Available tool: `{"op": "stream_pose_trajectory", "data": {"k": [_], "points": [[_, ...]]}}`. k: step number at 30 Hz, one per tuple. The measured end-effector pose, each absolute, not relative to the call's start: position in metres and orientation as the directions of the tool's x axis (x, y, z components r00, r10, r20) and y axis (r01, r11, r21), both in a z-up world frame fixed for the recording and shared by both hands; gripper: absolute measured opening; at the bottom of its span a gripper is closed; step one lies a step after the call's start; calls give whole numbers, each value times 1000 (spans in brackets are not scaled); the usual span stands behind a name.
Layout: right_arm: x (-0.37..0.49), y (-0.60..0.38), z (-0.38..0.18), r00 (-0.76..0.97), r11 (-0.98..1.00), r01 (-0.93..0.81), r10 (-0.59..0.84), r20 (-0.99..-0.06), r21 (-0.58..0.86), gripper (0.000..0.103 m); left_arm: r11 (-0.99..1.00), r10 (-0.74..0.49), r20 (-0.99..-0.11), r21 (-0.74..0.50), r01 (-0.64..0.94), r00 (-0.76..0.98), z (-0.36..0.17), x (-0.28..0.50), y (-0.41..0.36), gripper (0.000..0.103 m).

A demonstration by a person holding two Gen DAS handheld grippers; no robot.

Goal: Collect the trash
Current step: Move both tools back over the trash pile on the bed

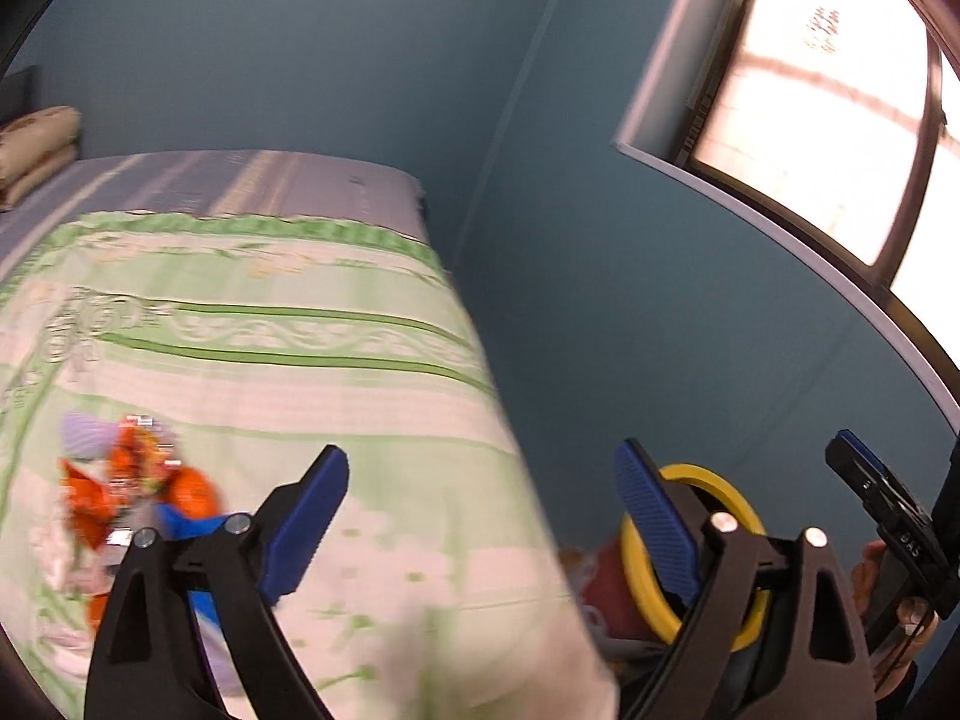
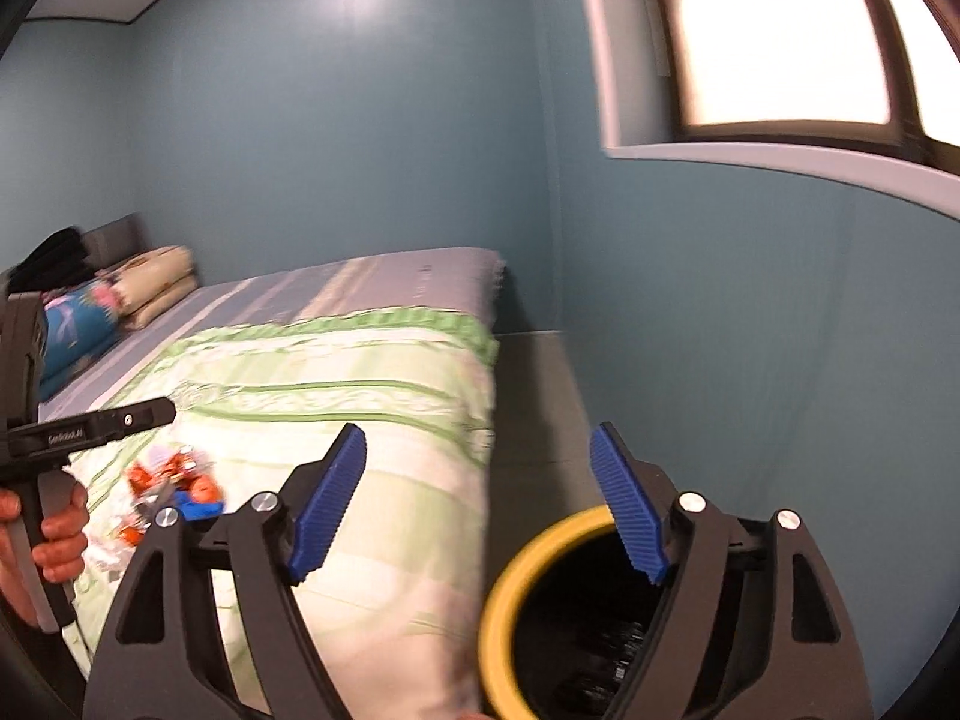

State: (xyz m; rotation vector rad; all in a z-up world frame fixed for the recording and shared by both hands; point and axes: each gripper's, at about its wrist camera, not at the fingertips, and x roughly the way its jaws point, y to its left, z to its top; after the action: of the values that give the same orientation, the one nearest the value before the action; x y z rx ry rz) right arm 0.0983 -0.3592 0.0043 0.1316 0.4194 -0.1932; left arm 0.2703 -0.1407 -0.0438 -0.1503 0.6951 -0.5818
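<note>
Both the left gripper (image 1: 480, 510) and right gripper (image 2: 477, 498) are gaping empty; blurred orange wrappers (image 1: 138, 480) (lower left) are lying half-hidden behind a finger.

Bedroom ahead of me.
A green floral quilt (image 2: 336, 384) covers the bed; folded pillows (image 2: 156, 279) lie at its far-left corner, a window (image 2: 768, 30) upper right.

We see a pale green quilt (image 2: 336, 396) with darker green stripes and scrollwork, over a lilac striped sheet (image 2: 384, 276). The wrappers (image 2: 174, 480) look orange and blue, though blurred. The bin (image 2: 510, 594) has a yellow rim; walls (image 2: 336, 120) teal.
</note>
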Motion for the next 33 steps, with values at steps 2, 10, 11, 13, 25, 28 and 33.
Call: {"op": "stream_pose_trajectory", "data": {"k": [2,10,11,13,25,28,33], "points": [[108,-343,5,904,983,167,-121,-410,78,73,853,-521,-561,-306,424,643,-42,270,-118,88],[134,-280,1,909,997,7,27,-417,80,75,928,-370,-585,-256,269,721,-52,268,-13,90],[139,-273,0,907,997,-10,40,-420,75,75,936,-350,-590,-247,250,728,-54,269,-1,90],[147,-257,-4,900,997,-49,73,-429,66,75,949,-312,-602,-226,218,735,-58,271,20,90],[195,-172,-38,836,971,-237,214,-505,19,75,975,-199,-664,-207,79,720,-99,274,106,91],[206,-154,-53,808,957,-290,254,-532,17,75,975,-197,-679,-214,66,708,-112,277,120,91],[228,-131,-77,762,940,-342,282,-583,8,75,976,-184,-711,-214,41,679,-135,288,136,91]]}}
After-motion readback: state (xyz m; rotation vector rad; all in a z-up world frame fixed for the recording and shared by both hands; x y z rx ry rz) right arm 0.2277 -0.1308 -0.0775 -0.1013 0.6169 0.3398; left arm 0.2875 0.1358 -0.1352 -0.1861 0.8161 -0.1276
